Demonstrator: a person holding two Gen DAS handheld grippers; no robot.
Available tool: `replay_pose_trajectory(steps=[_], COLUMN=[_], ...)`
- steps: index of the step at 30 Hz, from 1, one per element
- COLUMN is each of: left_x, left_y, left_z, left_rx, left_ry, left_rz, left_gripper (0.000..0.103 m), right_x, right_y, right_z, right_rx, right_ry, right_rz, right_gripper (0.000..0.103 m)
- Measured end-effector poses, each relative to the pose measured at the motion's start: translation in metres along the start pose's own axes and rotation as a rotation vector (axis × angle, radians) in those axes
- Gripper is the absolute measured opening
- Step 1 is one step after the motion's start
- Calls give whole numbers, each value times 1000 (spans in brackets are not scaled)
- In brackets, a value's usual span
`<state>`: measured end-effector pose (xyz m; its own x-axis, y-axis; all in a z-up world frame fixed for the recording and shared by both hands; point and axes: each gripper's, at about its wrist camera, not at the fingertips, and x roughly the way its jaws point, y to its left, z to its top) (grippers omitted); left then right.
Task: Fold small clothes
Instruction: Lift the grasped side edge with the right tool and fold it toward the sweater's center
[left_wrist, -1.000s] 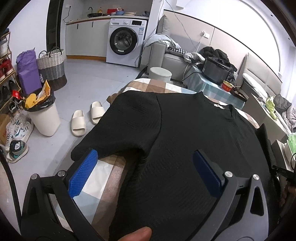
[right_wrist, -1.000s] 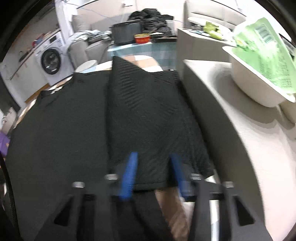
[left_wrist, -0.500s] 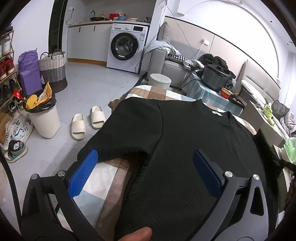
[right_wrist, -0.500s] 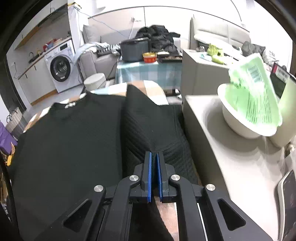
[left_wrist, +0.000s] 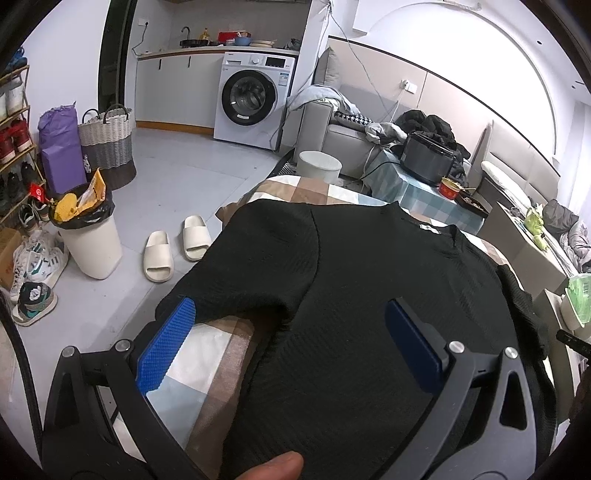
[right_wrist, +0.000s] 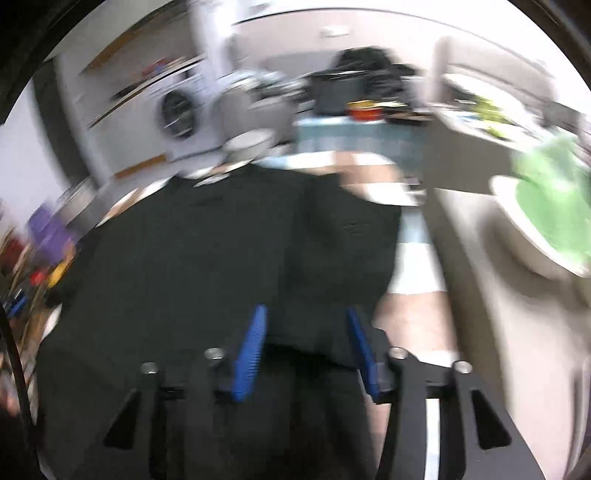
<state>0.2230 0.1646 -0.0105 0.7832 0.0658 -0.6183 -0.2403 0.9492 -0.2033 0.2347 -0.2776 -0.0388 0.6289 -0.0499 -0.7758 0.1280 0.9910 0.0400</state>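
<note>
A black knit top (left_wrist: 369, 295) lies spread on a checked cloth (left_wrist: 207, 354), collar at the far end. My left gripper (left_wrist: 291, 325) is open and empty above the top's left side, its blue pads (left_wrist: 166, 343) wide apart over the left sleeve (left_wrist: 255, 273). The right wrist view is blurred by motion. There the top (right_wrist: 192, 258) has its right side folded over the body. My right gripper (right_wrist: 304, 332) is open, with the folded edge (right_wrist: 343, 251) just beyond its blue pads (right_wrist: 251, 354).
A white bin (left_wrist: 92, 243), slippers (left_wrist: 173, 247) and shoes stand on the floor at left. A washing machine (left_wrist: 251, 99) and sofa are at the back. A white bowl with a green packet (right_wrist: 546, 221) sits on a counter at right.
My right gripper went from partly open to shut on the folded sleeve edge, and is now open again and moving fast. My left gripper stayed open and shifted only slightly.
</note>
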Motion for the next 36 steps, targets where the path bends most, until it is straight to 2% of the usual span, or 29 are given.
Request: replay_pose_trajectory(steps=[4, 11, 12, 13, 14, 15, 16, 21, 23, 24, 25, 26, 27, 28, 32, 36], left_x=[-1, -2, -2, -1, -1, -1, 0, 2, 1, 0, -1, -1, -1, -2, 1, 6], left_y=[-11, -15, -15, -14, -13, -13, -12, -8, -3, 1, 2, 4, 5, 7, 7, 2], left_z=[-1, -2, -1, -1, 0, 0, 1, 3, 5, 5, 6, 6, 6, 6, 4, 2], left_rx=[18, 22, 20, 18, 14, 13, 12, 3, -11, -18, -20, -22, -24, -26, -25, -15], left_ry=[7, 13, 13, 13, 14, 15, 16, 20, 18, 14, 11, 10, 10, 11, 23, 34], left_rz=[-4, 6, 8, 11, 11, 9, 7, 3, 1, 1, 2, 4, 6, 6, -1, -3], left_gripper=[102, 102, 102, 102, 102, 102, 102, 102, 102, 102, 102, 102, 102, 102, 102, 102], right_x=[13, 64, 69, 72, 75, 72, 65, 29, 24, 22, 25, 29, 35, 40, 60, 87], right_y=[-29, -39, -39, -42, -41, -40, -39, 2, 27, 34, 36, 34, 28, 19, -23, -42], right_z=[-1, 11, 15, 17, 23, 25, 30, 67, 80, 82, 80, 75, 72, 67, 50, 39], right_rx=[88, 142, 162, 189, 196, 190, 177, 49, -25, -42, -47, -45, -28, 1, 136, 210], right_ry=[41, 151, 161, 155, 148, 137, 110, -9, -17, -24, -21, -4, 13, 30, 76, 150], right_rz=[-87, -54, -36, -6, 15, 25, 44, 109, 124, 95, 75, 49, 25, -7, -97, -66], right_gripper=[50, 50, 46, 31, 22, 5, 1, 1, 2, 5, 13, 19, 34, 44, 45, 45])
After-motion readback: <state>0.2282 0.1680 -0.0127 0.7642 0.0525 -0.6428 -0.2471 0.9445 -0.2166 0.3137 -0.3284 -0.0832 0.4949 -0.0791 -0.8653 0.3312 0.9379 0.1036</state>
